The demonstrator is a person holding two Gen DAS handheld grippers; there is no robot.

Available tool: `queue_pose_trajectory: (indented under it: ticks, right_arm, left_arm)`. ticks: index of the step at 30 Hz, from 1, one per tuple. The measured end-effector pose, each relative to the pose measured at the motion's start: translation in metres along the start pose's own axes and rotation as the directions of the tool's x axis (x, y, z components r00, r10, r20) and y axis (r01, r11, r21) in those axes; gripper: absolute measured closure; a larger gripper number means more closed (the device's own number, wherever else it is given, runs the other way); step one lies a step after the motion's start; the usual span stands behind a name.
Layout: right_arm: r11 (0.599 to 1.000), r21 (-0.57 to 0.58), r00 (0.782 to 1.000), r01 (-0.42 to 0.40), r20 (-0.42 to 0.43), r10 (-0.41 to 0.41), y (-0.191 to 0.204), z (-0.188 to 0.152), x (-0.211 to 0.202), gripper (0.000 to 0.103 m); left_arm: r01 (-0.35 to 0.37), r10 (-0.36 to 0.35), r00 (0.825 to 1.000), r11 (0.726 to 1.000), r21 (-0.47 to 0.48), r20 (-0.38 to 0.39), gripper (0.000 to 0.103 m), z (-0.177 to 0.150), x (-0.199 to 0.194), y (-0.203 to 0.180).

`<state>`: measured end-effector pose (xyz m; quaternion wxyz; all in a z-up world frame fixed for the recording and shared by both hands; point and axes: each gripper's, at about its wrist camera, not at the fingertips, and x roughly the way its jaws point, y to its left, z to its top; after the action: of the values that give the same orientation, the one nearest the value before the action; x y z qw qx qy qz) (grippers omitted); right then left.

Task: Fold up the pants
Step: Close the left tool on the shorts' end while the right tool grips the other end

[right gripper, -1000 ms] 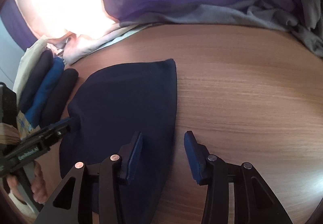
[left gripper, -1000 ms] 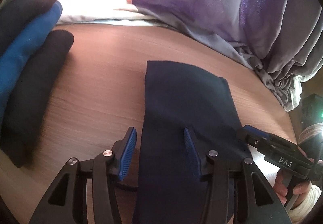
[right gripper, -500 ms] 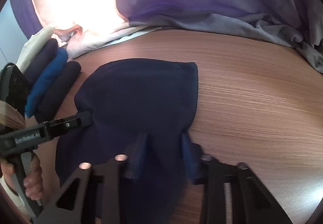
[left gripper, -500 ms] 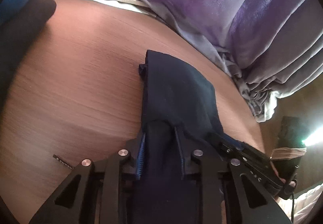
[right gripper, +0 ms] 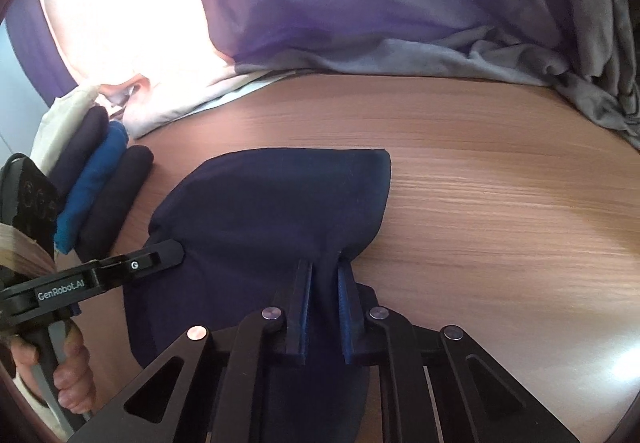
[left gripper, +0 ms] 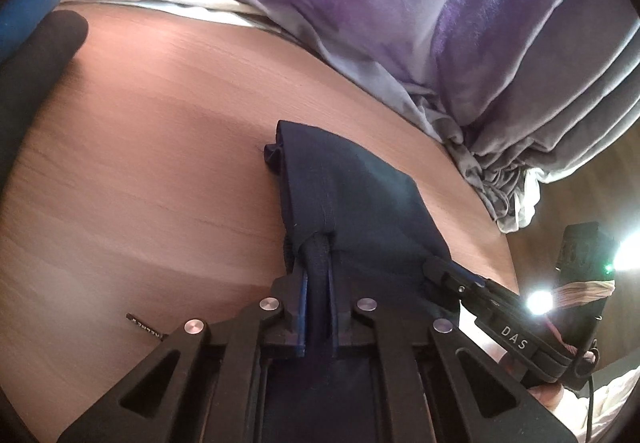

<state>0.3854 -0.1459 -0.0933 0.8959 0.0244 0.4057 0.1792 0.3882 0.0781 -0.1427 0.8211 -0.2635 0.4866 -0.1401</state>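
The dark navy pants (left gripper: 352, 195) lie folded on the wooden table (left gripper: 160, 163). My left gripper (left gripper: 318, 275) is shut on the near edge of the pants, with cloth bunched between its blue pads. My right gripper (right gripper: 324, 275) is shut on the pants (right gripper: 272, 211) at the near right edge. In the right wrist view the left gripper (right gripper: 160, 259) bites the left side of the pants. In the left wrist view the right gripper (left gripper: 444, 271) holds the right side. The near end of the pants is hidden under the gripper bodies.
Folded black and blue garments (right gripper: 100, 195) are stacked at the table's left side; they also show in the left wrist view (left gripper: 36, 43). Purple and grey curtains (right gripper: 360, 3) hang along the far edge. A small dark tag (left gripper: 144, 327) lies on the table.
Both grippers went from open over the pants to shut on the near edge. The cloth now bunches and lifts between the pads.
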Motion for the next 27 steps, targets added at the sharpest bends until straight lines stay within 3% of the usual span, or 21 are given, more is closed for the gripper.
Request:
queue_pose_trajectory:
  ticks: [8,11,14,18,22,27]
  right_arm:
    - [1.0,0.022,0.999,0.021,-0.033,-0.02,-0.011,-0.016,-0.002,0.09]
    - [1.0,0.024,0.999,0.019,-0.04,-0.018,-0.011,-0.016,0.002,0.09]
    - [1.0,0.022,0.999,0.015,-0.043,-0.014,-0.012,-0.016,0.004,0.09]
    - [1.0,0.024,0.999,0.02,-0.038,-0.019,-0.011,-0.016,0.005,0.09]
    - [0.999,0.038,1.0,0.028,-0.015,-0.028,-0.015,-0.016,-0.004,0.09]
    - [0.999,0.03,0.999,0.024,0.033,-0.025,-0.011,-0.015,-0.026,0.09]
  left_arm:
    - [-0.08,0.081,0.996,0.996,0.029,-0.03,0.072,-0.005,0.013,-0.01]
    - [-0.058,0.059,0.998,0.998,0.026,-0.038,0.067,-0.003,0.017,-0.009]
    - [-0.03,0.032,0.998,0.999,0.033,-0.058,0.072,-0.003,0.022,-0.012]
    - [0.01,-0.01,0.999,1.0,-0.001,-0.046,0.088,-0.002,0.018,-0.01]
    - [-0.02,0.02,1.0,0.997,0.079,-0.007,0.094,-0.003,0.007,-0.031]
    - [-0.017,0.013,0.999,0.995,0.102,0.039,0.094,-0.004,-0.009,-0.05]
